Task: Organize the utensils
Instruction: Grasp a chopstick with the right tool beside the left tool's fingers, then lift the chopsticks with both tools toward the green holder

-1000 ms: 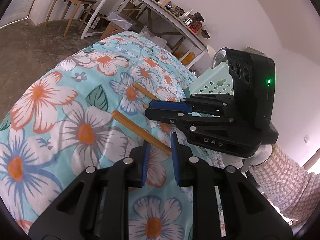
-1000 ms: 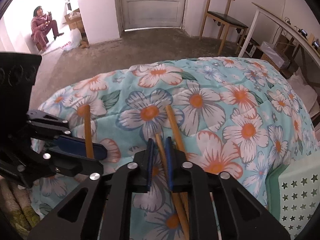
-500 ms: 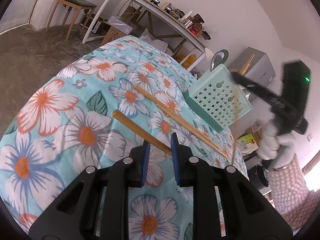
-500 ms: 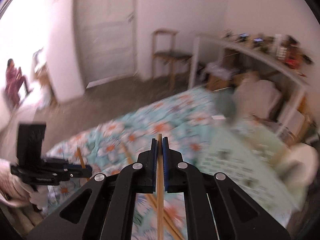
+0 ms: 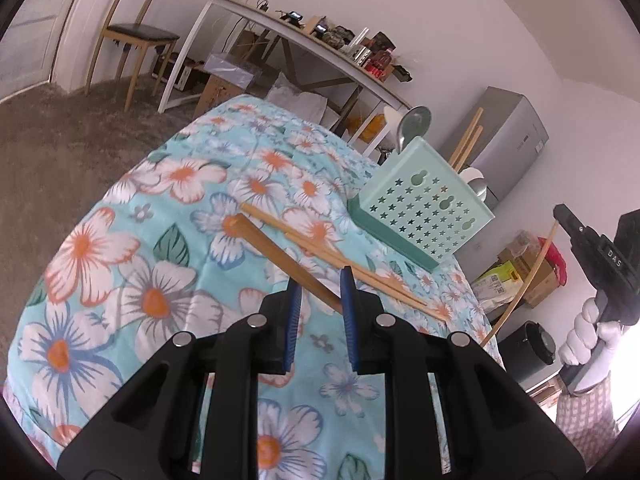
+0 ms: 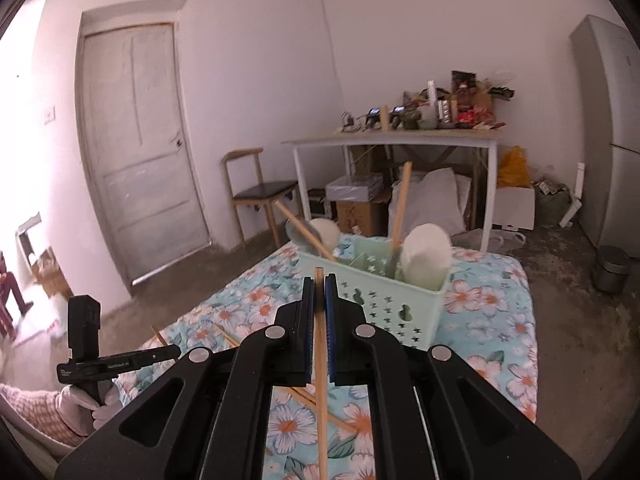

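My left gripper [image 5: 319,276] is shut on a thick wooden chopstick [image 5: 272,252], which crosses its blue pads at a slant just above the flowered tablecloth [image 5: 120,248]. Two more chopsticks [image 5: 340,258] lie on the cloth beyond it. My right gripper [image 6: 319,280] is shut on a thin chopstick [image 6: 320,360] that runs along its fingers. It hovers above the table, just short of the mint-green star-holed utensil basket [image 6: 384,304]. The basket [image 5: 424,216] holds chopsticks [image 6: 400,208], a white ladle [image 6: 426,256] and a metal spoon [image 5: 414,124]. In the left wrist view the right gripper [image 5: 560,214] shows at the far right.
A wooden chair [image 6: 260,196] and a cluttered white desk [image 6: 392,144] with boxes under it stand behind the table. A grey fridge [image 6: 612,120] and a dark bin [image 6: 612,272] are at the right, a door [image 6: 136,152] at the left. A person sits far left.
My right gripper has lifted its chopstick off the cloth and swung up and to the right, toward the basket. My left gripper has risen a little with its chopstick.
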Available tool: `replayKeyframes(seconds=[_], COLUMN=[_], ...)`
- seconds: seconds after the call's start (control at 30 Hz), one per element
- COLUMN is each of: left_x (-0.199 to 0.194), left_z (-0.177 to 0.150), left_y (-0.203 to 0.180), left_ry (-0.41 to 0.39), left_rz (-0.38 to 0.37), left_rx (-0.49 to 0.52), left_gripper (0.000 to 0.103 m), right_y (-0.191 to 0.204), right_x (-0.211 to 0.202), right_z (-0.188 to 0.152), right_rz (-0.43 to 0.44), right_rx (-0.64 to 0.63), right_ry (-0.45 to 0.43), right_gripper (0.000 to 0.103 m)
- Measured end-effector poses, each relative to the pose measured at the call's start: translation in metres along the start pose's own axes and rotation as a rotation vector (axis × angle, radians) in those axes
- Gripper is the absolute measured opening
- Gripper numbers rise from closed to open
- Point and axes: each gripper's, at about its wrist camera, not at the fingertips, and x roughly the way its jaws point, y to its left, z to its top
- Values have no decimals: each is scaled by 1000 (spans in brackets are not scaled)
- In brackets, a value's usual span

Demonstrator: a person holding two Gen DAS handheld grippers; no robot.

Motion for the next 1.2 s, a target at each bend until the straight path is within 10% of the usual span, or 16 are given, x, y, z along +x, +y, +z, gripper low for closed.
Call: replayKeyframes(seconds=[1.2], left_x=[6], left_z=[10], left_y=[-85], left_ry=[8], left_rz=[38], left_rx=[208], left_gripper=[16], right_y=[-21], right_x=[-50], right_z=[-38], right_rz=[-15], right_rx=[125], right_ry=[-50], right_gripper=[6])
